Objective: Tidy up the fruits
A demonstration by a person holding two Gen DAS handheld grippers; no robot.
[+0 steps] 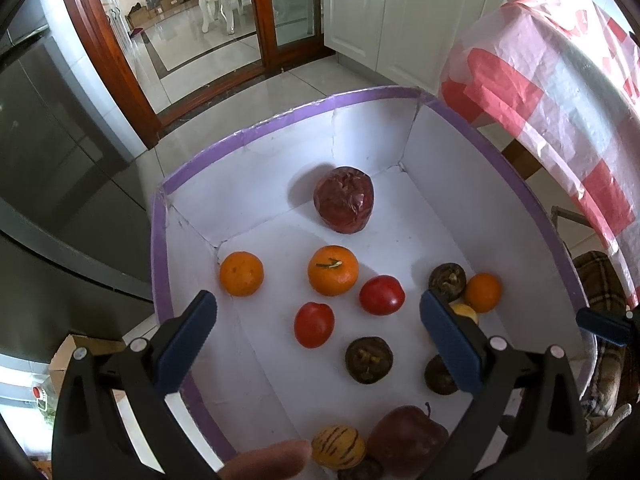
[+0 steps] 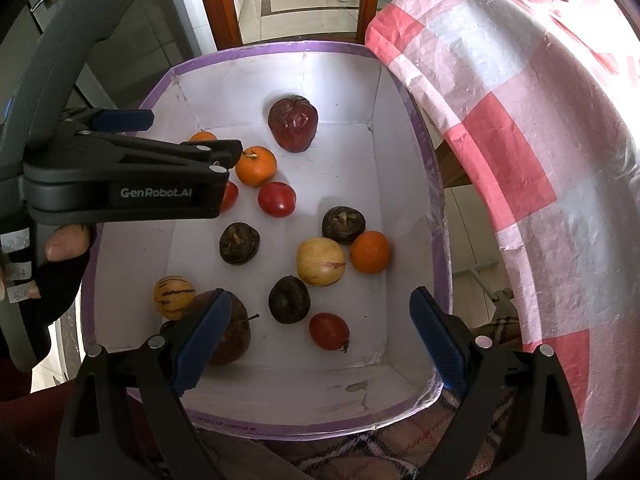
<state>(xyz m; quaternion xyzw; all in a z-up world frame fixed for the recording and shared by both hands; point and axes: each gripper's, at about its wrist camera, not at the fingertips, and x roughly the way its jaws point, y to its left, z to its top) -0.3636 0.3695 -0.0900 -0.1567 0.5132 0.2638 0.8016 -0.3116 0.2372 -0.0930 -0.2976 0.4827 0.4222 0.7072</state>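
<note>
A white box with a purple rim (image 1: 280,118) (image 2: 264,46) holds many fruits: a dark red wrapped fruit (image 1: 344,199) (image 2: 293,123) at the back, oranges (image 1: 333,270) (image 2: 256,165), red tomatoes (image 1: 314,324) (image 2: 277,199), dark brown mangosteens (image 1: 369,360) (image 2: 239,243), striped yellow melons (image 1: 338,446) (image 2: 321,261) and a dark apple (image 1: 406,438) (image 2: 236,338). My left gripper (image 1: 316,320) is open over the box's left side; it also shows in the right wrist view (image 2: 168,136). My right gripper (image 2: 320,320) is open and empty above the near end, and its fingertip (image 1: 600,326) shows in the left view.
A table with a pink and white checked cloth (image 1: 560,80) (image 2: 520,140) stands close on the right of the box. A grey fridge (image 1: 48,140) is at the left. White cabinets (image 1: 400,20) and a wooden door frame (image 1: 108,52) lie behind. A plaid cloth (image 2: 380,448) lies under the box.
</note>
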